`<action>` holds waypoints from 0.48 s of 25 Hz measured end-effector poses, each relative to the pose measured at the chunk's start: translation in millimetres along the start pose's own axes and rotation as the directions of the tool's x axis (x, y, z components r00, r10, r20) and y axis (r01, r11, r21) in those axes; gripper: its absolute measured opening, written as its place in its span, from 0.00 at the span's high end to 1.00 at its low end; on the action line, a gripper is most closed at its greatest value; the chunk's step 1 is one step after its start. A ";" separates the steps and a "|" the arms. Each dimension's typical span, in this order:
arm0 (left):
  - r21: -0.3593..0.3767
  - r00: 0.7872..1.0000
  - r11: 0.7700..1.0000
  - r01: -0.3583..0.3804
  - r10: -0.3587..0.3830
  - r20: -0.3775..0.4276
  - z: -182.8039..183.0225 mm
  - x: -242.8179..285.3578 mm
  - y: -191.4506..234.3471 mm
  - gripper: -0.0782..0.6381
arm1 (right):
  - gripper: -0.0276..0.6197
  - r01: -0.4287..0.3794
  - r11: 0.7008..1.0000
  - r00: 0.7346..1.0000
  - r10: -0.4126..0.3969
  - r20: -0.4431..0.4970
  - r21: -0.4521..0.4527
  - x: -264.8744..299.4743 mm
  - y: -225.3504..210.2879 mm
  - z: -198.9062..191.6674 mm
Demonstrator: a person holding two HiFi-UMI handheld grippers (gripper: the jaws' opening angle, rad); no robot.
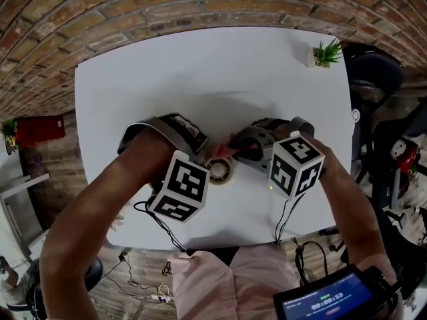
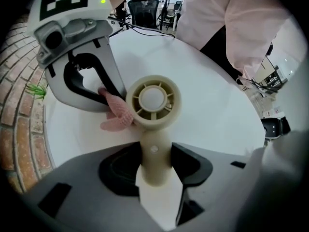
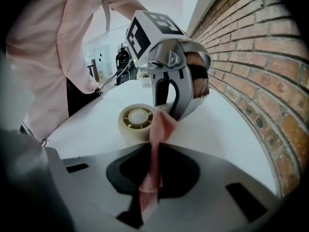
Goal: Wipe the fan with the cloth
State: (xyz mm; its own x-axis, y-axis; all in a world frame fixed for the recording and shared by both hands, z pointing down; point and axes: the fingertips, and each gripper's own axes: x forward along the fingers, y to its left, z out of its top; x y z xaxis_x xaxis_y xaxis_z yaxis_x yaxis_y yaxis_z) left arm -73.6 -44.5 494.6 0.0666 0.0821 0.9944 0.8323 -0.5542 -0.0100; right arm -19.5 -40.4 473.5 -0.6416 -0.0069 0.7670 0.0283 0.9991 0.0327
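Note:
A small cream fan (image 2: 153,100) stands upright over the white table (image 1: 200,79), its round head facing up. My left gripper (image 2: 155,170) points down and is shut on the fan's handle (image 2: 154,153). In the head view the fan's head (image 1: 219,171) shows between the two grippers. My right gripper (image 3: 153,173) is shut on a pink cloth (image 3: 154,168). The cloth's free end (image 2: 116,112) lies against the side of the fan's head. In the left gripper view the right gripper (image 2: 108,93) stands just left of the fan. In the right gripper view the fan (image 3: 136,120) sits just beyond the cloth.
A small potted plant (image 1: 325,53) stands at the table's far right corner. A brick surface (image 1: 133,5) runs along the far side. A dark chair (image 1: 373,79) stands right of the table. Cables (image 1: 160,225) hang over the near edge.

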 end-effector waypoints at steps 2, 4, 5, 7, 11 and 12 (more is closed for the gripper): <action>-0.009 1.000 1.000 -0.001 0.001 0.001 -0.3 -0.1 0.3 0.61 | 0.91 -0.004 1.000 1.000 0.004 0.003 0.020 -1.5 6.3 -2.3; -0.024 1.000 1.000 -0.003 0.003 0.004 -0.4 -0.4 0.7 0.61 | 0.91 -0.005 0.999 1.000 0.004 0.007 0.042 -3.3 12.0 -4.1; -0.034 1.000 0.999 -0.003 0.003 0.006 -0.6 -0.7 0.9 0.61 | 0.91 -0.004 0.999 1.000 0.004 0.007 0.051 -4.3 14.7 -4.7; -0.056 1.000 0.998 -0.002 0.002 0.011 -1.5 -1.1 1.4 0.61 | 0.91 -0.002 0.998 1.000 0.002 0.006 0.067 -5.8 20.2 -5.5; -0.100 1.000 0.995 0.001 0.001 0.020 -3.5 -1.2 2.3 0.61 | 0.91 -0.006 0.995 1.000 0.005 0.010 0.103 -6.7 33.4 -6.0; -0.114 1.000 0.994 0.001 0.002 0.024 -4.2 -1.2 2.5 0.61 | 0.91 -0.009 0.994 1.000 0.008 0.011 0.111 -6.4 37.3 -5.6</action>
State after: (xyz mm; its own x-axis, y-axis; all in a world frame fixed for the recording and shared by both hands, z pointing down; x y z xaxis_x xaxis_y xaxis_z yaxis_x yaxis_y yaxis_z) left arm -73.9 -49.4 493.8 0.0810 0.1009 0.9916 0.7645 -0.6446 0.0031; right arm -10.1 -3.3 473.4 -0.6501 0.0013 0.7599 -0.0514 0.9976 -0.0456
